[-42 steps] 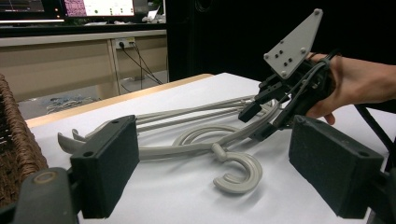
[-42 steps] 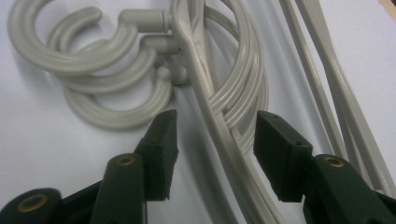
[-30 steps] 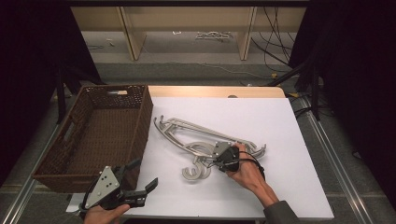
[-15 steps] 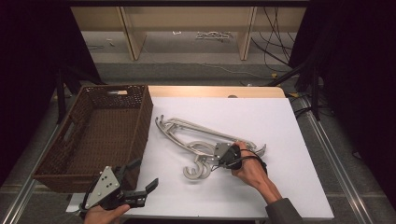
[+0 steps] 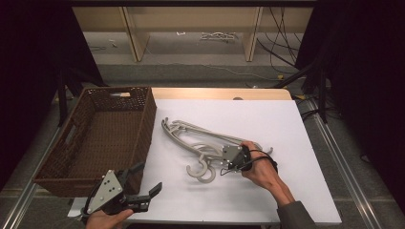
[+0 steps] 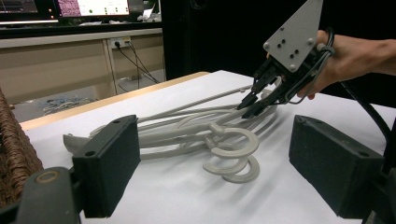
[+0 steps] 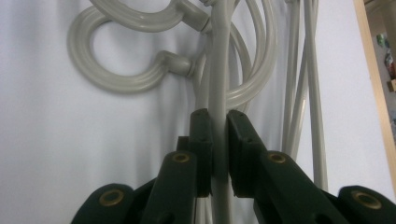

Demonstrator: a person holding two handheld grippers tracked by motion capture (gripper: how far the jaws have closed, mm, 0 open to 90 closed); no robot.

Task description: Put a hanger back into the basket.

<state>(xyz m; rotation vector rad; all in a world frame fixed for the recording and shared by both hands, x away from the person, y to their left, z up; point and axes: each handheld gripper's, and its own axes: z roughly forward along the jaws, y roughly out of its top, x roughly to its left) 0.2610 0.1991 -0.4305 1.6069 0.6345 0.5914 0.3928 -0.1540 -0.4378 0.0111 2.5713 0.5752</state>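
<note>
Several grey plastic hangers [image 5: 200, 143] lie in a loose pile on the white table top, their hooks [image 5: 200, 171] pointing toward the front edge. My right gripper [image 5: 224, 164] sits low on the pile's right side. Its jaws have just been closing and now pinch one hanger's thin arm [image 7: 219, 70] between the pads, as the right gripper [image 7: 218, 126] view shows close up. My left gripper [image 5: 149, 181] hovers at the front left, open and holding nothing. From there the left gripper [image 6: 212, 140] faces the hooks [image 6: 233, 144] and the right gripper [image 6: 250, 105].
A brown wicker basket [image 5: 143, 124] stands at the table's left, close to the left gripper. White table surface [image 5: 267, 119] stretches behind and to the right of the hangers. Shelving and cables lie on the floor beyond the far edge.
The right hand has shifted only slightly on the hanger pile. The left gripper, basket and hangers stay as before.
</note>
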